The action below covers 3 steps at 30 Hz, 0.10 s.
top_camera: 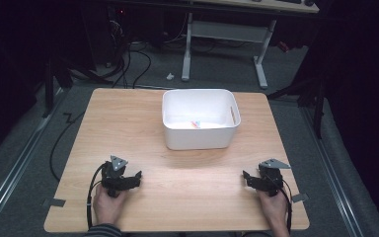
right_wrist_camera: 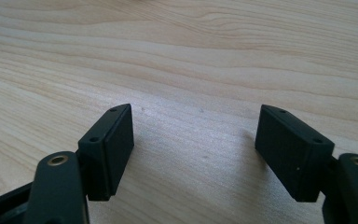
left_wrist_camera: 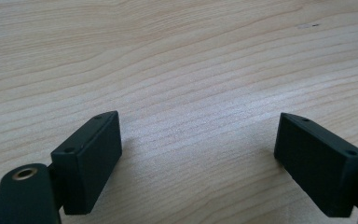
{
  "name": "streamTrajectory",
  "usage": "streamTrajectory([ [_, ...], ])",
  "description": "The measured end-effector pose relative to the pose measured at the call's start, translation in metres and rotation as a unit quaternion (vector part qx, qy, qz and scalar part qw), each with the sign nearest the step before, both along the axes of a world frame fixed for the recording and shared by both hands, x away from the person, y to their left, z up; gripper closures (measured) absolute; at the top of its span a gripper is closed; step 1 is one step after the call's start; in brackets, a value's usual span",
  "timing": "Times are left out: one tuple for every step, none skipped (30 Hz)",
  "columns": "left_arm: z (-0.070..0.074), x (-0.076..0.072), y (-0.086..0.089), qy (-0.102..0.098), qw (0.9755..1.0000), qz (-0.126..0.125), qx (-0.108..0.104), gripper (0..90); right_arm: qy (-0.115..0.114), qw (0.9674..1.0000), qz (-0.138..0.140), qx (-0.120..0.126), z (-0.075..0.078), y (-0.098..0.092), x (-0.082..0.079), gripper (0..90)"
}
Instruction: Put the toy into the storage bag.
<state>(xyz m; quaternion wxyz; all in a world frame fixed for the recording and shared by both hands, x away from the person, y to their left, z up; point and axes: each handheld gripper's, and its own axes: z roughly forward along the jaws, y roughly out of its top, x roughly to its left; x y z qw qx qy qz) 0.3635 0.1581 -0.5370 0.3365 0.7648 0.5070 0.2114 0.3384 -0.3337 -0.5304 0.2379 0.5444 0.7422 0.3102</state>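
On the near edge of the wooden counter (top_camera: 177, 197), both claws rest low, one per hand. Left claw (top_camera: 128, 178) sits at the near-left, w/ the person's left hand (top_camera: 109, 205) behind it; right claw (top_camera: 251, 180) at the near-right, right hand (top_camera: 275, 207) behind. They're well apart, bare wood between them.

Left claw (left_wrist_camera: 198, 149) in its own view: jaws spread wide, nothing btwn them, just wood grain. Its black pads (left_wrist_camera: 95, 158) sit very close to the counter surface (touching or not, can't tell).

Right claw (right_wrist_camera: 193, 149) in its own view: jaws also spread, nothing btwn them, wood only. Pads (right_wrist_camera: 116, 144) are likewise low over the surface.

Nearest thing to both: a white bin (top_camera: 201, 139), standing upright around the counter's middle, toward the far side, well apart from either claw. Inside, on the bin's floor, lies a small multicolored item (top_camera: 195, 124), too small to make out.

Cables trail back from each claw toward the near edge.
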Motion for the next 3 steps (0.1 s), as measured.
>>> streamTrajectory([
  [0.0000,0.0000,0.0000,0.000,1.0000,0.000,0.000,15.1,0.000,1.0000,-0.001,0.001,0.0000,0.0001,0.0000,28.0],
  [0.0000,0.0000,0.0000,0.000,1.0000,0.000,0.000,15.1,0.000,1.0000,0.000,0.000,0.0000,-0.0001,0.0001,28.0],
  [0.0000,-0.0001,0.0000,0.000,1.0000,0.000,0.000,15.1,0.000,1.0000,0.000,0.000,0.0000,-0.0001,0.0001,27.8],
])
